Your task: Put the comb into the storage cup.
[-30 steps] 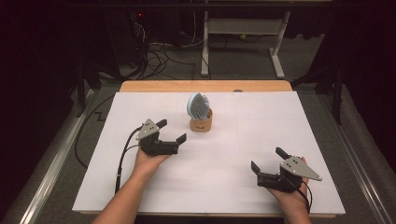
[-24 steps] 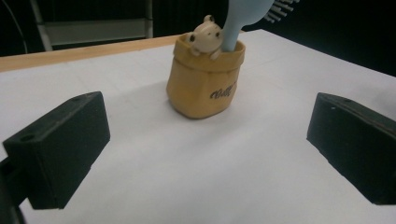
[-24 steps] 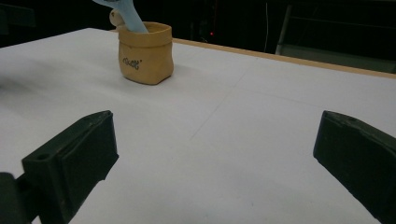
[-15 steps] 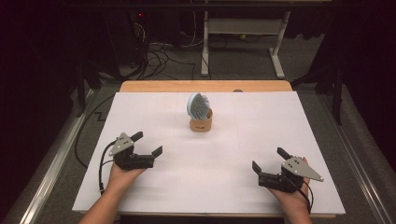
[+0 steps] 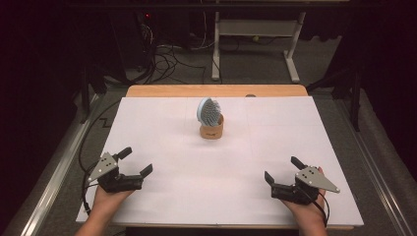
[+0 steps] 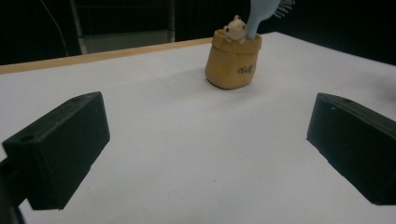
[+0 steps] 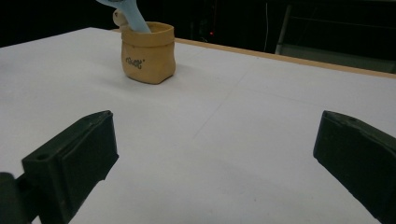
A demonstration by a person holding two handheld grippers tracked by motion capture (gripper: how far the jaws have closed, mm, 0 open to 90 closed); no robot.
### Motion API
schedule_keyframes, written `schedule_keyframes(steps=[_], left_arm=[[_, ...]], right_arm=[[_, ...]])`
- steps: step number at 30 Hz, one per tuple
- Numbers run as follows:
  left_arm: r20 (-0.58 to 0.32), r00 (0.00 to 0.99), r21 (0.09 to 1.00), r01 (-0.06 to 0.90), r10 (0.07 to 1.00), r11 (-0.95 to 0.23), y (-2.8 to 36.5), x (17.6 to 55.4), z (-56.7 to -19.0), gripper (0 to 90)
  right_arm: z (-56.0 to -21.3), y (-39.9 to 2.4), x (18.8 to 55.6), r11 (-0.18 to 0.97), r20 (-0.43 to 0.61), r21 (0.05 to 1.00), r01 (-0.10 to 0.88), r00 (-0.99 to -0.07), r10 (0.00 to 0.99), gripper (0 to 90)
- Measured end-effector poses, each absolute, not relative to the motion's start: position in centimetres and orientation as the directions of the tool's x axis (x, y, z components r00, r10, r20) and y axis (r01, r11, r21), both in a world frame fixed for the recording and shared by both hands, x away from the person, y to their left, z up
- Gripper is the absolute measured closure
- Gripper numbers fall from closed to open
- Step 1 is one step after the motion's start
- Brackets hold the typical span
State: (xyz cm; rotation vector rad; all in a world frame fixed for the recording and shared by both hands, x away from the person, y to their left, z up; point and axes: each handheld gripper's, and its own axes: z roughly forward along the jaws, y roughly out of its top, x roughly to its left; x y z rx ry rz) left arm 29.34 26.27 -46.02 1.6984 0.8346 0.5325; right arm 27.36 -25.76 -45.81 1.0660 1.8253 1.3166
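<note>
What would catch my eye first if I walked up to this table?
Probably the small tan pot standing alone toward the far middle of the white table, with a pale blue hairbrush standing in it. Next, the left gripper and right gripper, held at the near corners, jaws wide apart and holding nothing.

The left claw has pulled away from the pot. A second ago it sat near the middle of the counter, just off the pot toward 8 o'clock, jaws apart and pointing at it. Half a second ago it had drawn back toward 7 o'clock, to the near left part of the counter. Now it lies a little further that way, close to the near left corner and well apart from the pot, jaws still spread. The forearm behind it has withdrawn toward 6 o'clock.
</note>
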Motion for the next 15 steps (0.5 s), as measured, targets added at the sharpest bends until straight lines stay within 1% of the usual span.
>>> schedule_keyframes(steps=[5, 15], left_arm=[[-0.078, 0.636, 0.965, 0.24, 0.768, -0.101, 26.3, 29.3, -45.7, 0.0], [-0.084, 0.609, 0.961, 0.257, 0.789, -0.097, 26.5, 29.3, -45.8, 0.0]], right_arm=[[-45.9, -25.9, 27.3, 0.164, -0.035, 0.956, 0.245, -0.456, 0.889, 0.4], [-45.7, -26.8, 27.1, 0.134, -0.018, 0.962, 0.238, -0.436, 0.9, 0.4]])
